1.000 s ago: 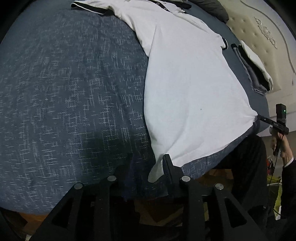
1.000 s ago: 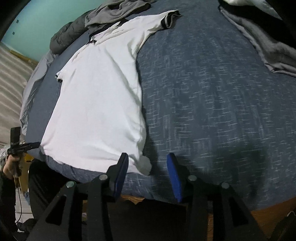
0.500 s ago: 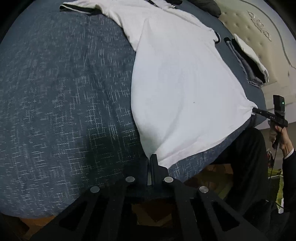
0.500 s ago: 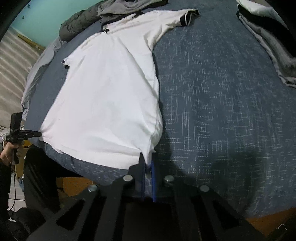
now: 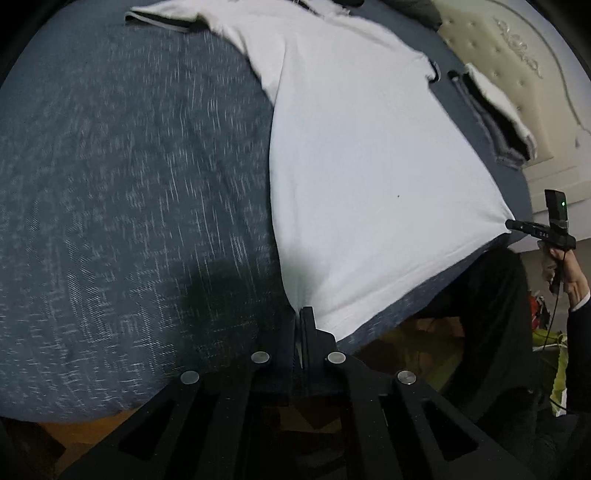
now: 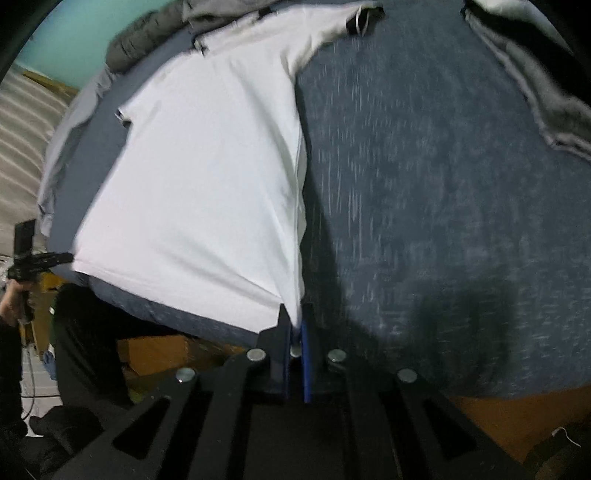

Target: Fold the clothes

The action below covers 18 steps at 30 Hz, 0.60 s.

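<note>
Your left gripper (image 5: 300, 321) pinches one bottom corner of the white short-sleeved cotton shirt (image 5: 369, 155), and your right gripper (image 6: 295, 325) pinches the other. From each, the shirt stretches toward 12 o'clock, flat across the dark blue flecked bedcover (image 6: 443, 184).

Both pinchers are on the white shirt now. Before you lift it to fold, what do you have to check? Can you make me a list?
1. Left gripper shut on the bottom corner of the white shirt: ok.
2. Right gripper shut on the other bottom corner: ok.
3. Hem between the two corners pulled straight: ok.
4. Shirt body lying flat on the blue bedspread: ok, only small creases near the corners.
5. Far sleeve spread out: ok.
6. Collar end lying tidy: cannot tell, it is at the picture's edge.
7. Folded clothes beside the shirt out of the way: ok.
</note>
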{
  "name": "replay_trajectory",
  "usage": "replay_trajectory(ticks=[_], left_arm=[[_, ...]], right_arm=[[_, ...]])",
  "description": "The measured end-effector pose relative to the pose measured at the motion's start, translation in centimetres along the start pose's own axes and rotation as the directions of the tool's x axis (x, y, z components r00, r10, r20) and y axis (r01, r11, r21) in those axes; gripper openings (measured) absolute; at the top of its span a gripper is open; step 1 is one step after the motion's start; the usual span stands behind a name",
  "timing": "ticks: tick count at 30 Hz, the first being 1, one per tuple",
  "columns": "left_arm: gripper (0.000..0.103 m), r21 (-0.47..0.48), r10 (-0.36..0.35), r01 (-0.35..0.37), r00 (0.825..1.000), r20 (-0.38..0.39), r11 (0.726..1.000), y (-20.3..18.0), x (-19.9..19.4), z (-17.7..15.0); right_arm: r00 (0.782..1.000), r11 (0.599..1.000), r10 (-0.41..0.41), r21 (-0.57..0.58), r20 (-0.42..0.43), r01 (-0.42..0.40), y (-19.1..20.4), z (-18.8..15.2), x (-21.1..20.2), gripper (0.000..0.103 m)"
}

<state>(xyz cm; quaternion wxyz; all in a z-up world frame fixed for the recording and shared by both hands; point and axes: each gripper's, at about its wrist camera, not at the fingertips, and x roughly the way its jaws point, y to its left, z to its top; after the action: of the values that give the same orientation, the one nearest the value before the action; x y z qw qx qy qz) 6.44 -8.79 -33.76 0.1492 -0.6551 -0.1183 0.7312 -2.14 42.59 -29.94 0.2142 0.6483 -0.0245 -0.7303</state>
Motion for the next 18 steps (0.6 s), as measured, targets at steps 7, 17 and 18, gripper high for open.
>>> replay_trajectory(ticks=[7, 17, 18], left_arm=[[0.003, -0.044, -0.021, 0.02, 1.0, -0.012, 0.999, 0.9, 1.4, -0.2], [0.022, -0.063, -0.026, 0.031, 0.997, 0.068, 0.998, 0.6, -0.2, 1.1], [0.024, -0.062, -0.027, 0.032, 0.997, 0.073, 0.998, 0.6, -0.4, 1.2]], right_arm=[[1.0, 1.0, 0.012, 0.011, -0.026, -0.012, -0.4, -0.6, 2.0, 0.004], [0.995, 0.996, 0.068, 0.055, 0.069, -0.072, -1.4, 0.8, -0.2, 0.034], [0.995, 0.996, 0.066, 0.061, 0.072, -0.07, -1.6, 0.9, -0.2, 0.034]])
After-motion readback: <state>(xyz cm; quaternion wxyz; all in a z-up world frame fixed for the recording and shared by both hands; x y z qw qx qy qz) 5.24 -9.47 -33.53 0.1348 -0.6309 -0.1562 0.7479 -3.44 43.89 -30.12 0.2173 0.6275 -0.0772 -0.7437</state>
